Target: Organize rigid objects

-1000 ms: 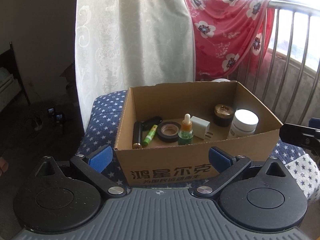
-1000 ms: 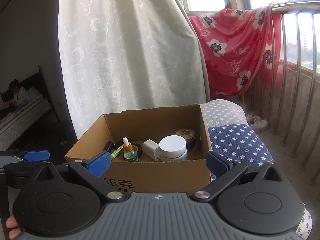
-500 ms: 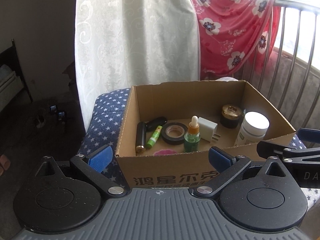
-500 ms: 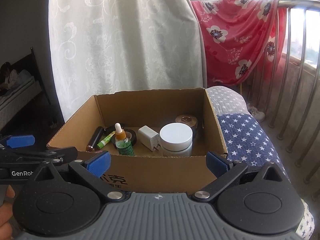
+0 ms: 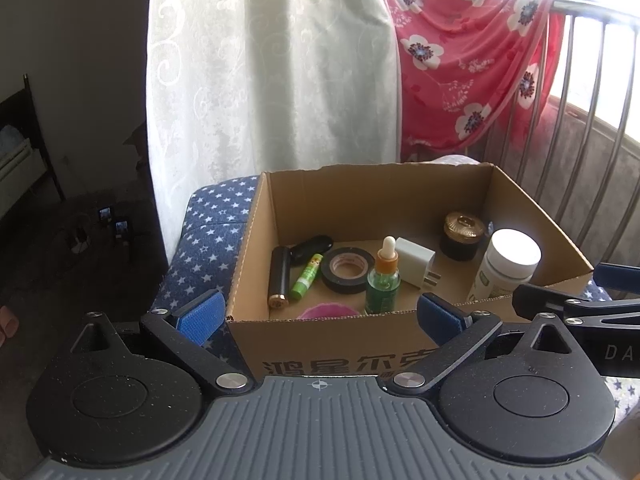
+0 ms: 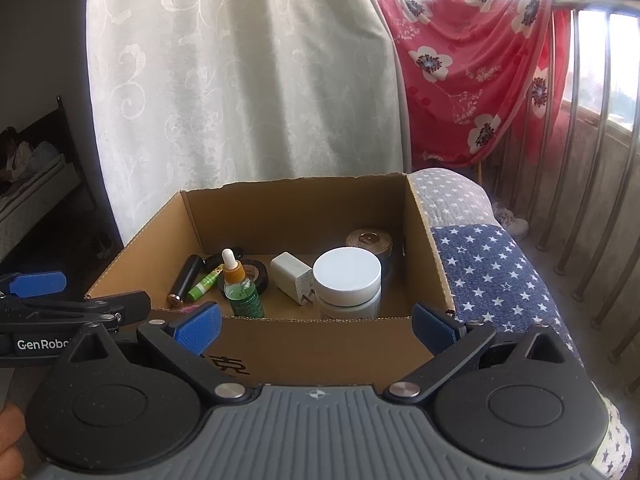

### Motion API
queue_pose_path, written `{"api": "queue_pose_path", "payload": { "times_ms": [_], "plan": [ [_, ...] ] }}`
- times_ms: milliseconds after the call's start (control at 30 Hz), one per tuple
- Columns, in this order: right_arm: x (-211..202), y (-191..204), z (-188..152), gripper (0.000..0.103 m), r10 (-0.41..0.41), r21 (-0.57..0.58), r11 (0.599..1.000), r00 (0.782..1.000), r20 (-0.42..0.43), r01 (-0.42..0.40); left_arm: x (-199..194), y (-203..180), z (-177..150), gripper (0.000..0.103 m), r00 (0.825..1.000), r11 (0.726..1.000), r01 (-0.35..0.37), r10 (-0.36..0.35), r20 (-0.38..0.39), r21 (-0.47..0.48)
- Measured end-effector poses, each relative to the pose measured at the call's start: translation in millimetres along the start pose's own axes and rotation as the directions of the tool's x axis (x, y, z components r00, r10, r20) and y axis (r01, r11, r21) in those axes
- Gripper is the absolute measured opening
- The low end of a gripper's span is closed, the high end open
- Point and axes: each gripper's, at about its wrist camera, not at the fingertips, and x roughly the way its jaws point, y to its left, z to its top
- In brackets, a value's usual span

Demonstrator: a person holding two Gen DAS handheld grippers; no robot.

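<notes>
Both the left gripper (image 5: 318, 310) and right gripper (image 6: 316, 322) were wide, empty, near the box (image 5: 320, 344); reaching in risked toppling the upright dropper bottle (image 5: 383, 280).

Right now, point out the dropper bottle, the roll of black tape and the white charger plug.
dropper bottle (image 5: 382, 285): left wrist view, green glass body.
roll of black tape (image 5: 347, 270): left wrist view, top face.
white charger plug (image 6: 291, 273): right wrist view, white housing.

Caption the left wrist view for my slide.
Open left gripper hovers before brown cardboard box holding green dropper bottle, black tape roll.
</notes>
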Motion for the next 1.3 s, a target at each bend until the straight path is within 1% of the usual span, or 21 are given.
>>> {"api": "queue_pose_path", "payload": {
  "times_ms": [400,1300],
  "plan": [
    [2.2,0.3,0.3,0.103,0.007,0.009,1.000,1.000,-0.012,-0.007,2.0,3.3,-1.0,0.103,1.000,1.000,0.003,-0.003,-0.003,-0.009],
    [1.2,2.4,1.3,0.103,0.004,0.006,1.000,1.000,-0.011,-0.004,-1.2,2.4,-1.4,0.102,1.000,1.000,0.002,-0.001,0.006,-0.010]
  ]
}}
